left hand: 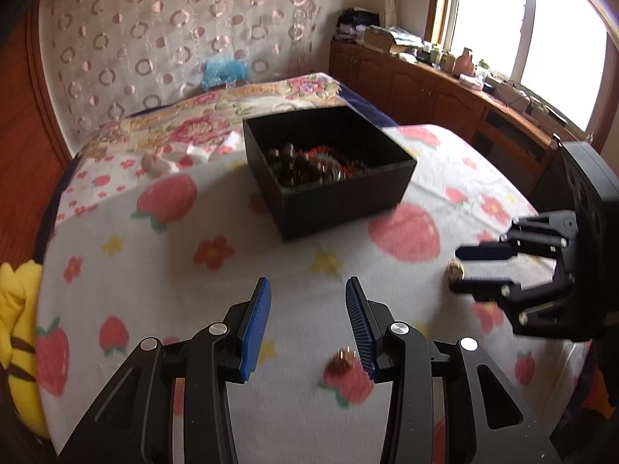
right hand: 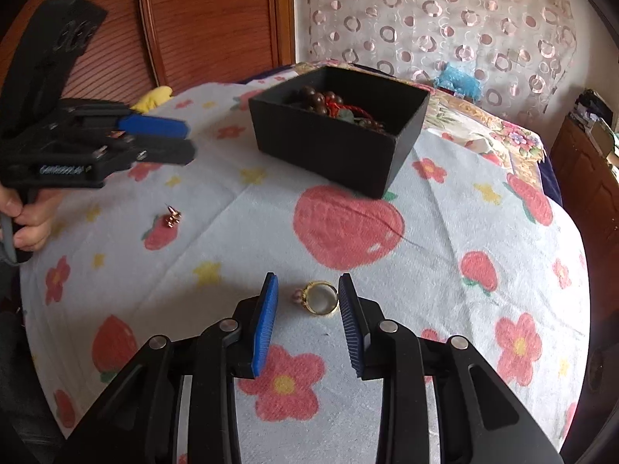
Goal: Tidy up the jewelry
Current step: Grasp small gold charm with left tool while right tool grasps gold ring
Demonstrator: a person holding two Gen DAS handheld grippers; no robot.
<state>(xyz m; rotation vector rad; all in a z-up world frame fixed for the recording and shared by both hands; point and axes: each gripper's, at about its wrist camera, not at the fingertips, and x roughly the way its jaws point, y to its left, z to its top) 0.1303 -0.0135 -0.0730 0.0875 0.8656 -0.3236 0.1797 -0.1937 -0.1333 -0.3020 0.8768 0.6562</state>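
My right gripper (right hand: 307, 305) has its blue fingers (right hand: 265, 319) spread apart and empty, one on each side of a gold ring (right hand: 320, 297) with a pale round stone that lies on the blanket (right hand: 445, 270) between them, near the right-hand pad, though I cannot tell whether it touches; a tiny pinkish bit sits just beside the ring, too small to name. My left gripper (left hand: 307, 323) is likewise parted and holds nothing, hanging above the bed with a small gold earring (left hand: 342, 361) lying on a printed strawberry close by its right-hand finger; from the right wrist that same stud (right hand: 172, 217) shows on the blanket below the left gripper (right hand: 185, 141), not yet grasped. Beyond both tools, near the middle of the bed, stands the open black box (left hand: 348, 201), already holding dark wooden beads (left hand: 288, 160) and a tangle of red cord and greenish pieces. As I judge it, the work is well along: the bulkier strings are in the box, and only these two small pieces appear left loose on the strawberry-and-flower blanket. What remains is to close on the ring, then the earring, and carry each to the box. A smooth ring on soft cloth may slip or sink as the pads close. Wooden cupboards and a bright window stand behind.
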